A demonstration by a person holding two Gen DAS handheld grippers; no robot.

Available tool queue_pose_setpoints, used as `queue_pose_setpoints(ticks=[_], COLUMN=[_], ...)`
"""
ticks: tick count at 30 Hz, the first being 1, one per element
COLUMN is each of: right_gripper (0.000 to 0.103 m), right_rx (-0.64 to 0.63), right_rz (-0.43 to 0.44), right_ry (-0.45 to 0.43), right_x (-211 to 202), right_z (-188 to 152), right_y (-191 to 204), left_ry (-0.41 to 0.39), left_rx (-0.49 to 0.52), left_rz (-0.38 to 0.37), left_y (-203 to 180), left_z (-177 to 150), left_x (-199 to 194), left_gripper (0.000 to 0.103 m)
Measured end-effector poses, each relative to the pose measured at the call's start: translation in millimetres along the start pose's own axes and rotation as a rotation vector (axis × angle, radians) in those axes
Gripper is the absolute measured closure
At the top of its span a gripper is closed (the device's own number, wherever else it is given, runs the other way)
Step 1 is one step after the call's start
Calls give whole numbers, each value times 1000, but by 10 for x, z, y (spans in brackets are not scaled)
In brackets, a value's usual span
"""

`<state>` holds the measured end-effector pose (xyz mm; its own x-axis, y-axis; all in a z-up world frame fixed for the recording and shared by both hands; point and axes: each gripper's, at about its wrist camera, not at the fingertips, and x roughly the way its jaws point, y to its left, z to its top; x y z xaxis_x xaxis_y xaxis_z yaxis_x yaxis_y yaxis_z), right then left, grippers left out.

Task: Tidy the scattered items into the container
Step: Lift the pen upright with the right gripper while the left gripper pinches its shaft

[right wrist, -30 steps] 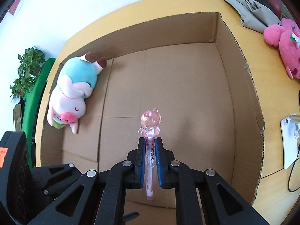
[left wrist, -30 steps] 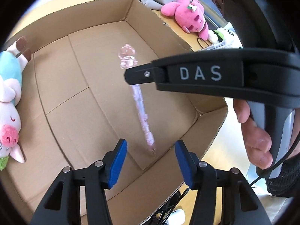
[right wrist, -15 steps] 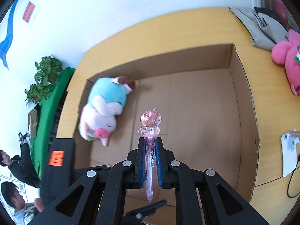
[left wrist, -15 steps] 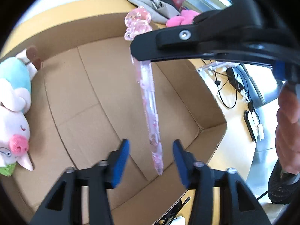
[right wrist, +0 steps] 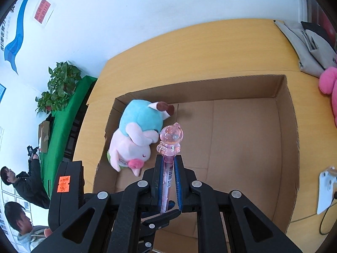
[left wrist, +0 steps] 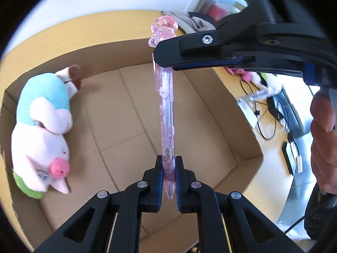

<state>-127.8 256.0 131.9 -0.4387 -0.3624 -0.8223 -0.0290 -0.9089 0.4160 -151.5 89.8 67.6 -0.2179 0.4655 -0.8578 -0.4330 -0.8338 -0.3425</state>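
Pink plastic pen hangs above the cardboard box, its top clamped in the right gripper as the left gripper has just closed on its tip; light, stiff, slick, best pinched mid-barrel, not by the brittle-looking charm.

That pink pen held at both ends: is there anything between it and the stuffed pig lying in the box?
Nothing. In the left wrist view, only bare cardboard floor of the box lies between the pen and the pig.
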Motion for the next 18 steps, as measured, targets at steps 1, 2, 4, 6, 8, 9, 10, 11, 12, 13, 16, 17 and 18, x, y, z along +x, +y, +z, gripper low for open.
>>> queue_pose_setpoints(ticks=[1, 2, 4, 6, 8, 9, 10, 11, 12, 13, 16, 17, 18], right_gripper=[92, 92, 92, 92, 92, 92, 92, 92, 92, 92, 92, 92, 92], right_rx=[0, 1, 3, 7, 22, 27, 34, 47, 59, 75, 103, 122, 124], right_rz=[0, 3, 3, -2, -11, -16, -19, -14, -4, 7, 15, 16, 14], right_ry=[7, 13, 26, 41, 62, 74, 85, 98, 108, 119, 145, 137, 135], right_x=[59, 115, 265, 442, 645, 755, 850, 962, 1049, 1156, 1426, 1484, 1547], right_z=[64, 116, 241, 355, 446, 479, 498, 516, 525, 531, 526, 525, 528], right_y=[15, 19, 17, -16, -91, -138, -178, -239, -293, -360, -515, -545, -578], left_ry=[0, 1, 6, 16, 31, 43, 57, 68, 83, 99, 141, 143, 138], left_rx=[-17, -36, -69, -109, -142, -162, -181, -193, -205, -216, -258, -265, -264], left_rz=[2, 3, 13, 20, 26, 26, 24, 25, 32, 41, 42, 35, 27], left_y=[60, 123, 215, 360, 493, 563, 622, 662, 713, 760, 886, 906, 915], left_z=[31, 64, 133, 205, 260, 284, 301, 317, 329, 336, 351, 362, 383], left_x=[9, 31, 103, 198, 316, 394, 469, 525, 599, 672, 866, 880, 872], left_gripper=[94, 94, 94, 94, 94, 94, 94, 94, 94, 94, 94, 93, 93])
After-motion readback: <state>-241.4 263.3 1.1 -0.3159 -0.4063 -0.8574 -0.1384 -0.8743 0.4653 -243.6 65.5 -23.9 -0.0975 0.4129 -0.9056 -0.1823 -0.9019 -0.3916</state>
